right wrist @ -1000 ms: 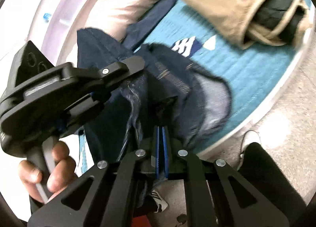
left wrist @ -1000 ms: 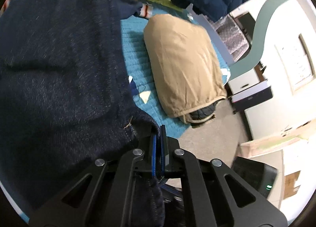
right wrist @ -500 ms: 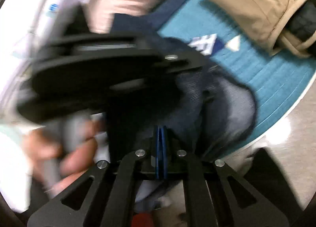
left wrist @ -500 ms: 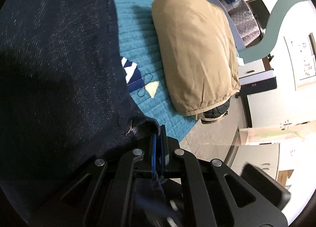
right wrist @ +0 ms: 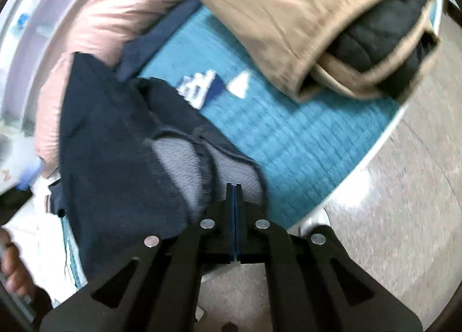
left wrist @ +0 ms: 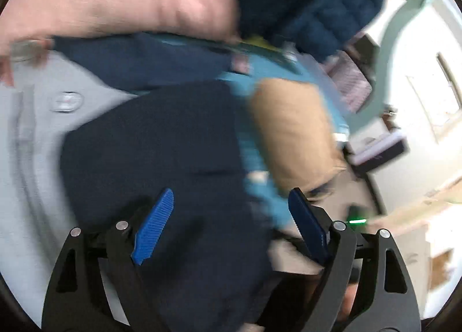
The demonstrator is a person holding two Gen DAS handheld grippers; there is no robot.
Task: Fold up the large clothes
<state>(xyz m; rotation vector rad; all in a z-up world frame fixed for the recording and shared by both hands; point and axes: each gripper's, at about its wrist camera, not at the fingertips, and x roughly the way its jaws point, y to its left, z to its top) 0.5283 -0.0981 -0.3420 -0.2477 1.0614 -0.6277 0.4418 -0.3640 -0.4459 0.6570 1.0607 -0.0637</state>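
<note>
The dark denim garment (right wrist: 115,158) is pinched at its edge by the right gripper (right wrist: 234,202), spreading ahead-left of the jaws; the left gripper (left wrist: 231,216) is spread wide, empty, above it.

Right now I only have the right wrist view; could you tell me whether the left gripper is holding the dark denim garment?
Observer: No, the left gripper is open, with the dark denim garment lying beyond its blue pads.
Operator: Thank you. Is anything else beside the garment there?
Observer: Yes, a grey garment lies to its left.
Operator: And further back?
Observer: A dark blue quilted jacket sits behind the tan bundle.
</note>
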